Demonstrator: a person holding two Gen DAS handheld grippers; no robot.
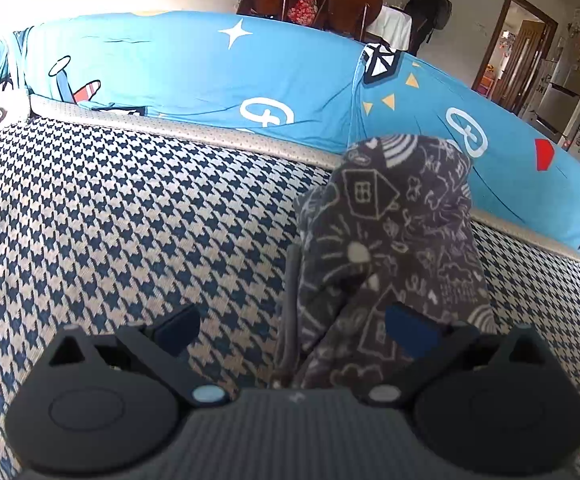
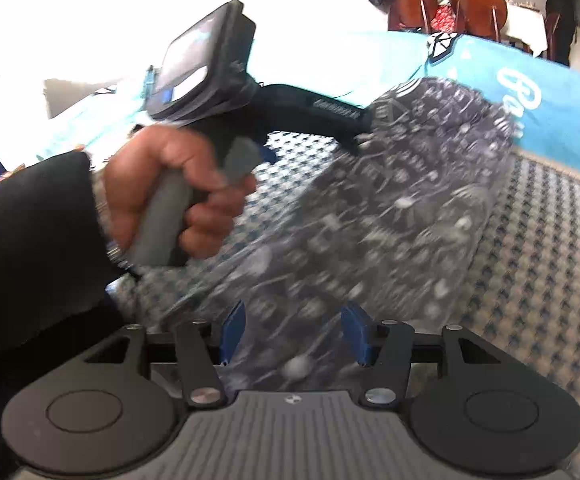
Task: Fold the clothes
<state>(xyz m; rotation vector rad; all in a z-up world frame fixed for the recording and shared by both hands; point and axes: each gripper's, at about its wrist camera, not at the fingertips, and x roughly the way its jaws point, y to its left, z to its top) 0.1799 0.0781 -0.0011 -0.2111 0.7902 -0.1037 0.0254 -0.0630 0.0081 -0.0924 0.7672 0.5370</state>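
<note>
One dark grey garment [image 1: 393, 240], soft and printed all over with white doodles of houses, suns and clouds, hangs bunched in a tall crumpled column above a houndstooth seat cushion [image 1: 130, 220] woven in navy and beige. The left tool [image 1: 293, 330] has its blue-padded jaws spread wide, cloth draped between them but not pinched. The right tool [image 2: 294, 334] also stands open, blurred fabric lying between its fingers. A hand [image 2: 170, 196] grips the left tool's grey handle. Behind runs a blue cartoon-print backrest cover [image 1: 210, 76].
</note>
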